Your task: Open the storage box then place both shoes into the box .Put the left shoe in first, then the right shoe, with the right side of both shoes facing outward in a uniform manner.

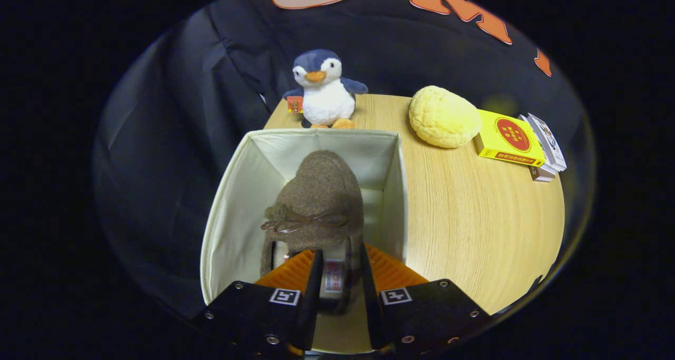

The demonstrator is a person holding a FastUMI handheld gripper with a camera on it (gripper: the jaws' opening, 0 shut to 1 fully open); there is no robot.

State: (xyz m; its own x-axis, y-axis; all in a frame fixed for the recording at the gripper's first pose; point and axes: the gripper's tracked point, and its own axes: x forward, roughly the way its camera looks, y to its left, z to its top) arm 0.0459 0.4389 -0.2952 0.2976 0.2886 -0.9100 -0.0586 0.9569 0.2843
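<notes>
A brown felt shoe (319, 196) with a small bow on top hangs toe-forward over the open cream storage box (232, 217). My gripper (340, 268) is shut on the shoe's heel end, both fingers pressing its rim from either side. The shoe's toe points toward the box's far wall, and its body sits within the box opening. The box stands at the left end of the wooden table (474, 217), its top open and its pale lining showing. The box floor under the shoe is hidden.
A plush penguin (324, 88) stands on the table just behind the box. To the right lie a yellow bun-shaped cushion (443, 116), a yellow card box (507, 137) and a stack of small packs (546, 149). Black cloth hangs behind and left.
</notes>
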